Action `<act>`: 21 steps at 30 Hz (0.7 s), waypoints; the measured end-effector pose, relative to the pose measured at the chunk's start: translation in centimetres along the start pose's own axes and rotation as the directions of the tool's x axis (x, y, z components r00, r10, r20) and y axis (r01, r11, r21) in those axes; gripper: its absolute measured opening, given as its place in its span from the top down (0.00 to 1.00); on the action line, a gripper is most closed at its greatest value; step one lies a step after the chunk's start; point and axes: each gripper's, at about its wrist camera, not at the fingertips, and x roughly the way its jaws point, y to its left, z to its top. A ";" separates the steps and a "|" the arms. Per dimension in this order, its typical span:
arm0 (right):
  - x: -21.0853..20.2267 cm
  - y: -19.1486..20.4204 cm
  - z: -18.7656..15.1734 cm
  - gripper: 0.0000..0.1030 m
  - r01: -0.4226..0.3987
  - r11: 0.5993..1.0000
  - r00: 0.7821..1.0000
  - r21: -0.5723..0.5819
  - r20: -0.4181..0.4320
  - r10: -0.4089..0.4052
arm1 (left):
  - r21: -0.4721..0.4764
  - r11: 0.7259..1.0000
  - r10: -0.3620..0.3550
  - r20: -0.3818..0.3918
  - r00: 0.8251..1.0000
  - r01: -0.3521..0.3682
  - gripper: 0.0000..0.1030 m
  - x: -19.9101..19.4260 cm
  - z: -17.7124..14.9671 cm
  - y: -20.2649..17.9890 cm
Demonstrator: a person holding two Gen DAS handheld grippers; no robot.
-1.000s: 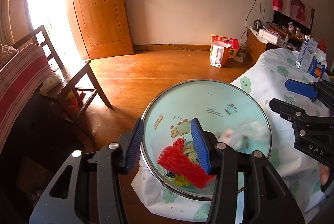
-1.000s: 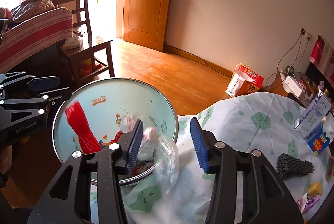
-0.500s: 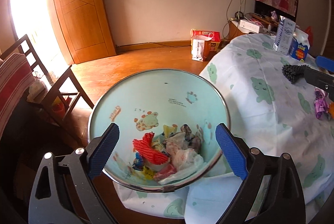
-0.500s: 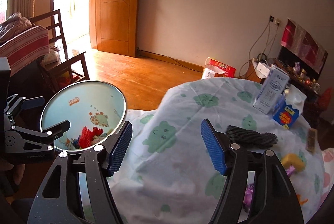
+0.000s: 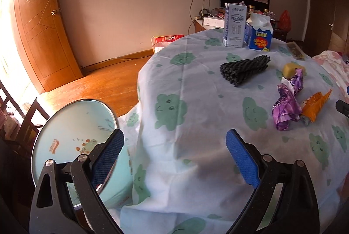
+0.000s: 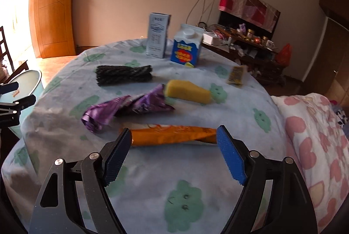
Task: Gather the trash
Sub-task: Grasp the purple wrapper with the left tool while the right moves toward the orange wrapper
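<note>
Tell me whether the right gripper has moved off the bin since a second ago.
Yes. The right gripper has swung right, off the light blue bin at the left edge, and its empty jaws are opening before the orange wrapper.

Left gripper fingers spread wide; right gripper fingers opening.

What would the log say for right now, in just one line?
phase: reaching for next trash | left gripper: open, empty | right gripper: opening, empty, before orange wrapper | purple wrapper: on table | bin: beside table
</note>
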 end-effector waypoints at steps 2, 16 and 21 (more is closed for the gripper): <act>0.3 -2.1 -0.8 0.23 0.014 0.999 1.000 0.039 -0.012 -0.013 | 0.019 0.999 -0.025 0.007 1.000 0.025 0.10 0.2 0.7 -1.9; 1.0 -8.5 -3.5 0.22 0.029 0.981 1.000 0.193 0.001 -0.030 | 0.187 0.975 -0.117 -0.029 0.993 0.121 0.11 2.5 3.0 -12.4; 1.3 -8.2 -3.4 0.21 0.012 0.978 1.000 0.206 0.003 -0.013 | 0.210 0.961 -0.160 -0.117 0.980 0.182 0.61 4.3 2.3 -13.5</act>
